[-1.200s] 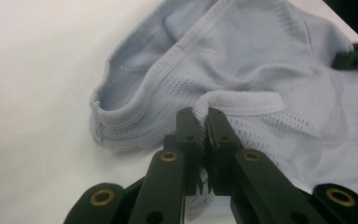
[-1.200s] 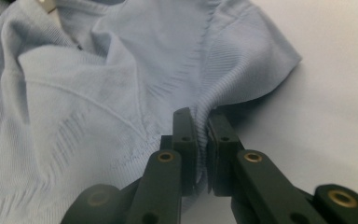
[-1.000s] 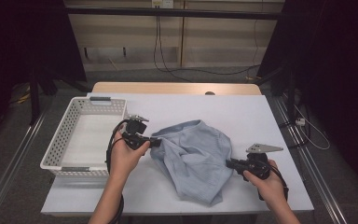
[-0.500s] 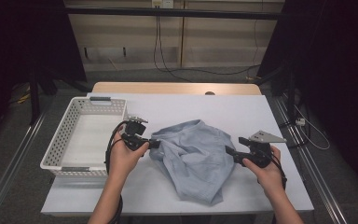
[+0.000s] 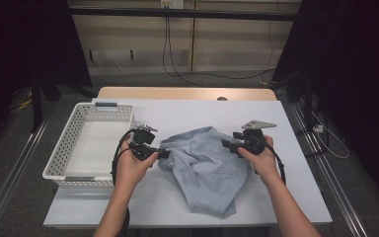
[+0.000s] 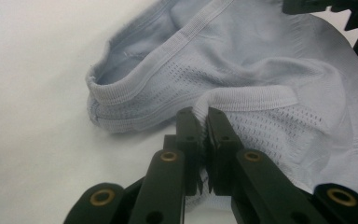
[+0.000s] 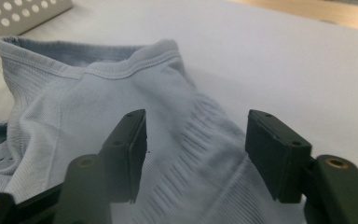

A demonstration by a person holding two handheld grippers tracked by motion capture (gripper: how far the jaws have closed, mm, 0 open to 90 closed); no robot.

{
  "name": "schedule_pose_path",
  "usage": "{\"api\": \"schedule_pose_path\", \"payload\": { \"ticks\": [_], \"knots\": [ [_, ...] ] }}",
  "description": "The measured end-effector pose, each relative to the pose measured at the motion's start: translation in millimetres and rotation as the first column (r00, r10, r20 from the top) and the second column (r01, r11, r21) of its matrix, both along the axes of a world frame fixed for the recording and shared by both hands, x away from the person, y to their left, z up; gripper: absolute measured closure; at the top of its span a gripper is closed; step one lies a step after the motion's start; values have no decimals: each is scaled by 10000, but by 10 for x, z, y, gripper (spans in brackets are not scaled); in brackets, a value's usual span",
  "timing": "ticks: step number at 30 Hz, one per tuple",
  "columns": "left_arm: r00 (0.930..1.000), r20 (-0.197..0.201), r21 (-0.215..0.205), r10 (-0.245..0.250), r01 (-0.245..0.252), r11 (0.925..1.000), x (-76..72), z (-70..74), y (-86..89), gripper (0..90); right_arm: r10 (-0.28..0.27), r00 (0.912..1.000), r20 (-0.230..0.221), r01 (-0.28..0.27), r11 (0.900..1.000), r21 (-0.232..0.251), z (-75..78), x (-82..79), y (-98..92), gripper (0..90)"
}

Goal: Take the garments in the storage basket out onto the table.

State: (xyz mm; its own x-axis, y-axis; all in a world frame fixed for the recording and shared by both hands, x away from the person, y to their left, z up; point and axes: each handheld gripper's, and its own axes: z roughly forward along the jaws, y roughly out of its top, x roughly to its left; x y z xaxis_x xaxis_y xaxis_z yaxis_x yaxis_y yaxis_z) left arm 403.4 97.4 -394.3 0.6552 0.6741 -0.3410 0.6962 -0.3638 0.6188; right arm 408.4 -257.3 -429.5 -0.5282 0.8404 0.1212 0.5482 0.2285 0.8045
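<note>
Table point(image 5: 187, 111) | shirt point(image 5: 205, 168) btwn grippers | L gripper point(image 6: 204, 123) pinching hem

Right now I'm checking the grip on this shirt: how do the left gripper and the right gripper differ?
The left gripper is shut on a ribbed hem of the light blue shirt; the right gripper stands open, cloth under the gap, pads not pressing it. Its jaws have just been closing. The left gripper sits at the shirt's left edge, the right gripper at its right edge. Both are black, hand-held, and point inward at the shirt.
</note>
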Motion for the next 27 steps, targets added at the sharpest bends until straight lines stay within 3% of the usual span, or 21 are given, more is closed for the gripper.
{"api": "schedule_pose_path", "payload": {
  "ticks": [4, 5, 6, 12, 17, 25, 27],
  "knots": [
    [10000, 3, 10, 59, -59, 10000, -1, -3, 14, 854, 473, 9968, -648, -491, 9984, -271, -59, -4, 41, 744],
    [10000, 24, 14, 72, -72, 10000, -1, -2, 19, 854, 545, 9957, -753, -559, 9983, -164, -64, -14, 29, 818],
    [10000, 61, 28, 50, -50, 10000, 0, 1, 24, 853, 492, 9957, -783, -495, 9988, -17, -61, -30, 7, 836],
    [9998, 201, 173, 27, -31, 9998, 0, 3, 2, 850, 105, 9961, -873, -84, 9996, 252, 8, -184, -121, 845],
    [9998, 193, 86, 78, -80, 9999, 3, -12, -21, 793, -331, 9962, -807, 370, 9982, 471, -3, -396, -380, 846],
    [9969, 536, -98, 567, -563, 9984, 23, 1, -24, 481, -591, 9929, -1032, 650, 9964, 548, -92, -720, -669, 845],
    [9968, 518, -139, 608, -602, 9981, 30, 5, -20, 461, -599, 9921, -1105, 670, 9958, 618, -94, -775, -696, 845]
  ]
}}
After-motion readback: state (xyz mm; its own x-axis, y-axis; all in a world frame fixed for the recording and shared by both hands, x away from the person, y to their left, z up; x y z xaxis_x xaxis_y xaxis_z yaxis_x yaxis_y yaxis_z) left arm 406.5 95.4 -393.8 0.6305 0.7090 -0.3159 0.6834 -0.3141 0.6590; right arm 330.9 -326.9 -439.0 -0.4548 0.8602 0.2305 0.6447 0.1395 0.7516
